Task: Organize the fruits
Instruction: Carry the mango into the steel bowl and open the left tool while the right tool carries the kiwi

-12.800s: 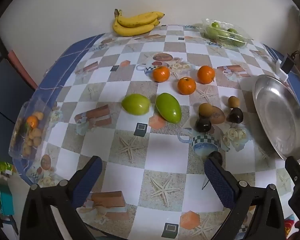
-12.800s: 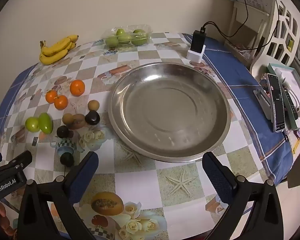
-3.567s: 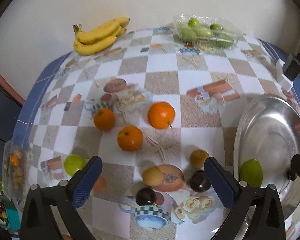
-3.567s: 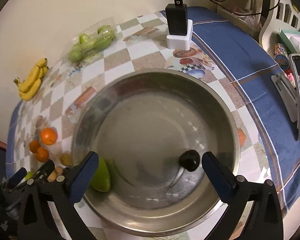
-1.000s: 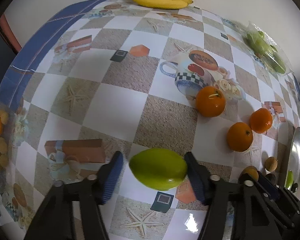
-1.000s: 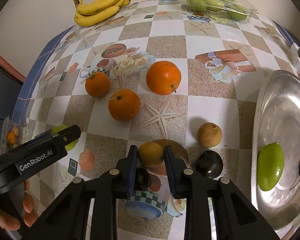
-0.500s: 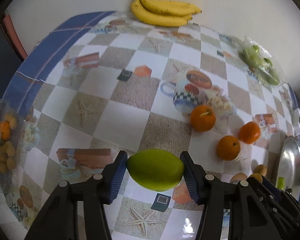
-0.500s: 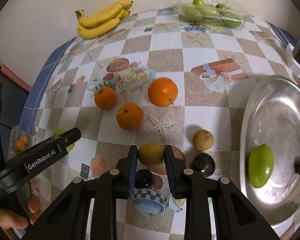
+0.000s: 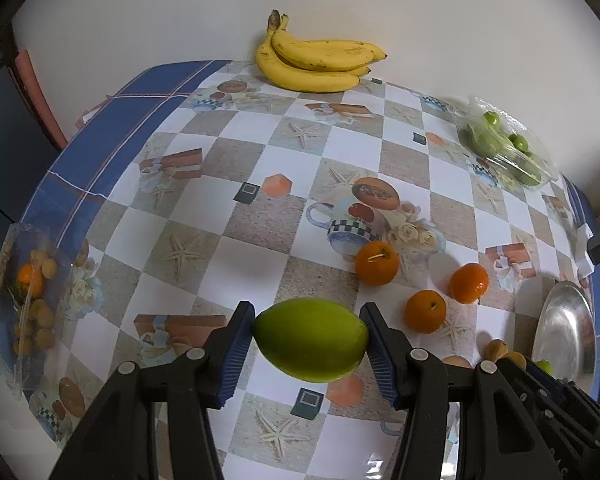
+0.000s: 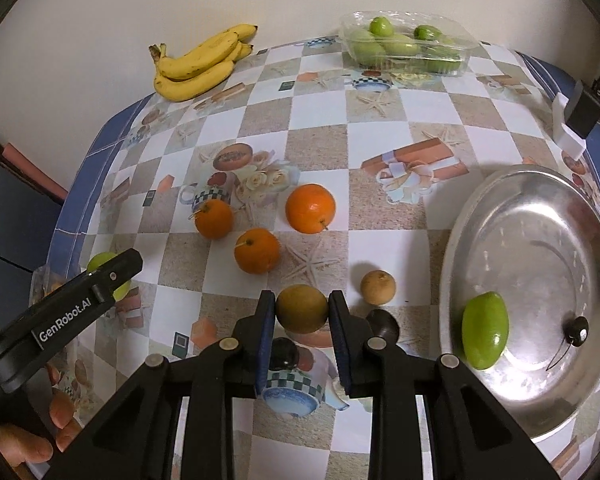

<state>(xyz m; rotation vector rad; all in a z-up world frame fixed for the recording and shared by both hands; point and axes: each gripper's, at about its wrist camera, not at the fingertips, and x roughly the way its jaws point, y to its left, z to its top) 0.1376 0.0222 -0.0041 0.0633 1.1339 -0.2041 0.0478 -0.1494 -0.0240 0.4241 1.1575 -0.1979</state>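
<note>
Nearest, clamped in the left gripper (image 9: 311,340): a green mango (image 9: 311,339), pinched end to end between the blue pads and clear of the tablecloth (image 9: 252,216). Likewise in the right gripper (image 10: 302,312): a round brown fruit (image 10: 301,308), squeezed between nearly closed jaws, above a dark fruit (image 10: 283,353) on the cloth. Best kept level and unhurried, since a smooth, rounded mango held only at its tips looks liable to pivot or slip; no tighter squeeze on the small brown fruit, probably soft. Just right of the right gripper, 1 dark fruit (image 10: 385,326) and 1 small brown fruit (image 10: 377,287) to be cleared, not brushed. Further right, the steel tray (image 10: 500,208), already holding 1 green mango (image 10: 484,332) and 1 dark stemmed fruit (image 10: 577,331): probably the destination, so low release onto a bare patch, away from those 2, to stop rolling. Mid-table, 3 oranges (image 10: 310,208) worth skirting. Far edge: bananas (image 10: 200,64) on the left, a clear punnet of green fruit (image 10: 404,46) on the right.
</note>
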